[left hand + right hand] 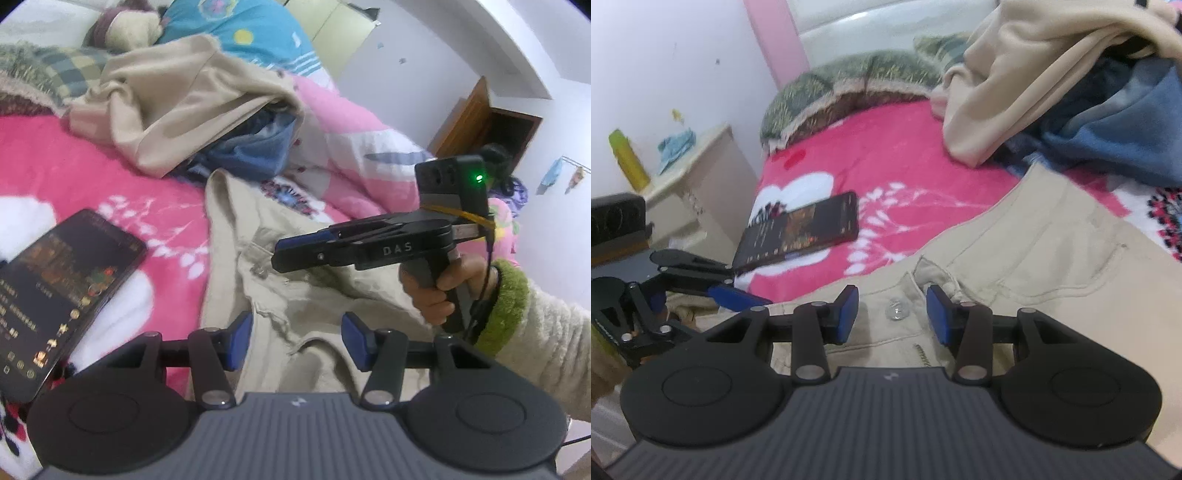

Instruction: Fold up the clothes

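Left gripper (297, 341) spread wide, empty, over rumpled beige trousers (314, 295) on pink floral bedspread (74, 166). Right gripper (891, 314) likewise parted, empty, straddling the waistband button (896, 311); zipper teeth just below. "DAS" lettered on its body, side-on in left view. Lit phone (801, 232) beside trousers; beige and blue garments heaped beyond.
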`<act>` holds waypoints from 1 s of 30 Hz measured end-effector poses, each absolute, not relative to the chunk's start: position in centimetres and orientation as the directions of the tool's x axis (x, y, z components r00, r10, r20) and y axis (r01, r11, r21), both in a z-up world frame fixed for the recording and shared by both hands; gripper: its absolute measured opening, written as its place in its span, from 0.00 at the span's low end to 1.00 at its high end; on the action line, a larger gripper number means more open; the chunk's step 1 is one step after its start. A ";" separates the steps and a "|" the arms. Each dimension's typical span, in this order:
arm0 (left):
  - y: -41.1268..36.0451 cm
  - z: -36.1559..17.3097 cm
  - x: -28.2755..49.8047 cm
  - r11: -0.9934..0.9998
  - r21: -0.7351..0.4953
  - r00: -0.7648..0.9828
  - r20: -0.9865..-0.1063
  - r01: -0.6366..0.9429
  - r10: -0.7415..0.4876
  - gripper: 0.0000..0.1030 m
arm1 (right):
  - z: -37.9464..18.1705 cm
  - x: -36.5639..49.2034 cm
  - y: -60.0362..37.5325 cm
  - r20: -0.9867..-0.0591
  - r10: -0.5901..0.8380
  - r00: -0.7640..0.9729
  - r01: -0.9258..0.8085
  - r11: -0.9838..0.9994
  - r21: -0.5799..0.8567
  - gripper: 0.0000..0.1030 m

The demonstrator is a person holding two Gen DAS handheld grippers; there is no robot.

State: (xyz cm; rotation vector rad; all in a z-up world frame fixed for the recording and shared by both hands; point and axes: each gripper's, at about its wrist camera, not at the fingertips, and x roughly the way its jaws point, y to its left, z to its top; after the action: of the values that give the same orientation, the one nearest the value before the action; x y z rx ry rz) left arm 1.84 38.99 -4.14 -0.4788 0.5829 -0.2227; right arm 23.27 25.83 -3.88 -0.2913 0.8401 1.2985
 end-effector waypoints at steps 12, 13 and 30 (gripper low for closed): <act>40.0 -5.7 1.0 0.838 -0.544 0.812 -0.503 -0.031 -0.296 0.28 | -4.6 22.6 27.9 -0.768 0.638 0.053 -0.945 0.281 0.168 0.15; 40.2 -5.8 0.7 0.831 -0.554 0.818 -0.496 -0.041 -0.291 0.26 | -4.4 22.5 27.6 -0.760 0.647 0.060 -0.945 0.281 0.165 0.05; 41.0 -6.4 -2.8 0.755 -0.648 0.872 -0.422 -0.097 -0.250 0.07 | -1.8 20.0 28.9 -0.626 0.769 0.133 -0.946 0.287 0.152 0.00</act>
State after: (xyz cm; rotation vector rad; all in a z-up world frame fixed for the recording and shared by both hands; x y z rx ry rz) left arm -2.78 40.99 -6.43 -0.7177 0.5166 -0.0879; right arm 20.02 28.95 -1.80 -0.3114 0.6843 1.2728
